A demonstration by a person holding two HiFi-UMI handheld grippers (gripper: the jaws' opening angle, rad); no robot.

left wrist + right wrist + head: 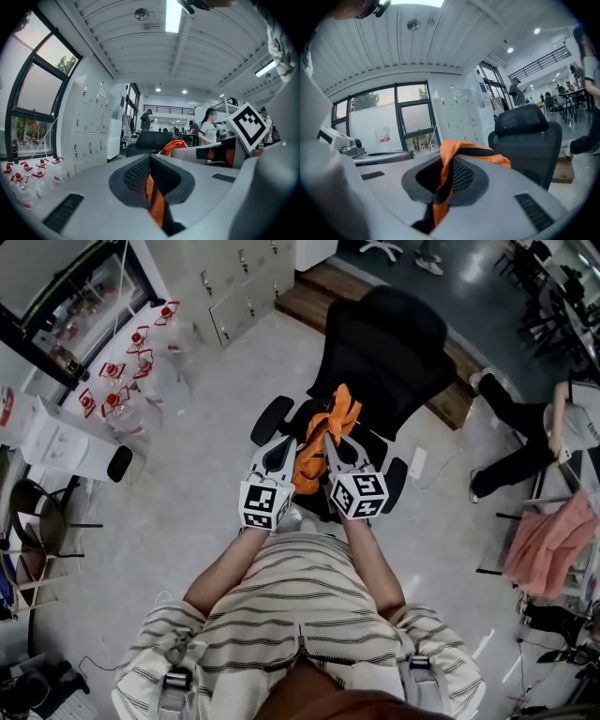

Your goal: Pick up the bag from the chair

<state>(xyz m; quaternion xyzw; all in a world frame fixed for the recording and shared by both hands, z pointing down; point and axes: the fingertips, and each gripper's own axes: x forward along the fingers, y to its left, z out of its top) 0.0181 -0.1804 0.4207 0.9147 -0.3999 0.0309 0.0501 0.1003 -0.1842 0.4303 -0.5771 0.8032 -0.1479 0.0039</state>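
Note:
An orange bag (322,441) with black straps hangs between my two grippers above the seat of a black office chair (394,343). My left gripper (281,452) is shut on the bag's left side; orange cloth (157,201) is pinched between its jaws. On the other side my right gripper (339,450) is shut on the bag (454,152), with a black strap and orange fabric in its jaws. The chair's backrest (525,126) stands just beyond the bag. Both grippers sit close together, side by side.
Several clear bottles with red caps (127,381) stand on the floor at the left, next to white lockers (246,282). A person in black trousers (511,427) sits at the right. A pink cloth (548,540) hangs on a rack there.

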